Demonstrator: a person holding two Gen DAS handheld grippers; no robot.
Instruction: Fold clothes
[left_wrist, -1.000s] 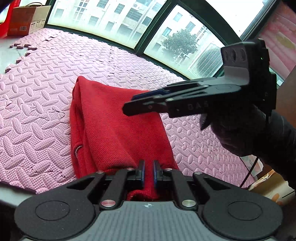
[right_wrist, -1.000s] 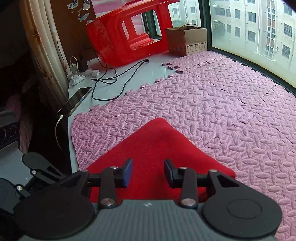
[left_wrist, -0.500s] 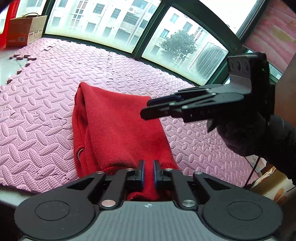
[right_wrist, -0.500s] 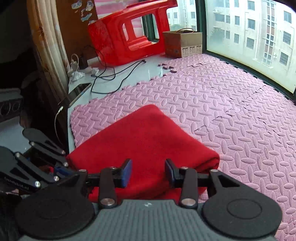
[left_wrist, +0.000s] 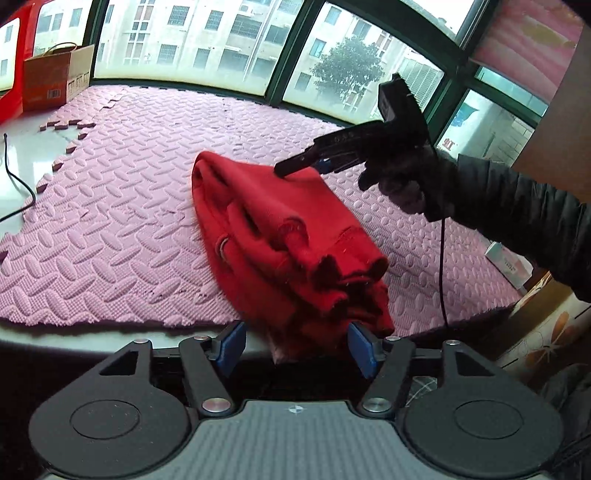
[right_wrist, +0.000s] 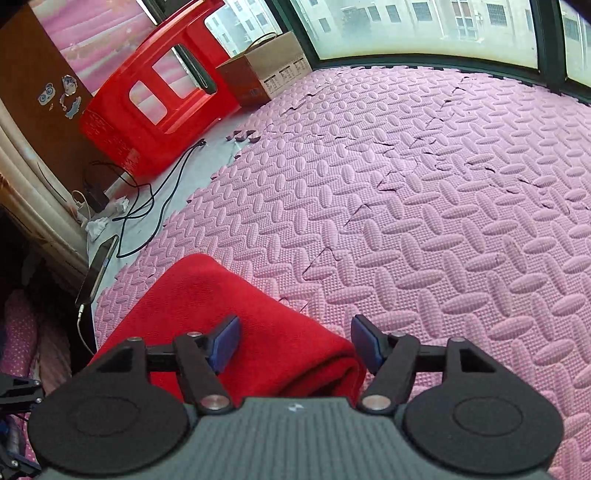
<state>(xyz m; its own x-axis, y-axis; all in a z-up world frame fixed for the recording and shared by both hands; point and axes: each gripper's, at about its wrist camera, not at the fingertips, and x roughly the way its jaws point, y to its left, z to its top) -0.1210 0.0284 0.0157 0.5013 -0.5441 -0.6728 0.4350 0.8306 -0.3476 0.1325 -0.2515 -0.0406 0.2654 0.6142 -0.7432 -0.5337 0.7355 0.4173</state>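
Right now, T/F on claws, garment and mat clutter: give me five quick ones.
1. The left claw is open. True.
2. The right claw is clamped on the red garment. False: open, fabric between its fingers.
3. The garment lies on a pink foam mat. True.
4. A cardboard box stands near the window. True.
5. The phone lies on top of the garment. False: it lies off the mat, cable plugged in.
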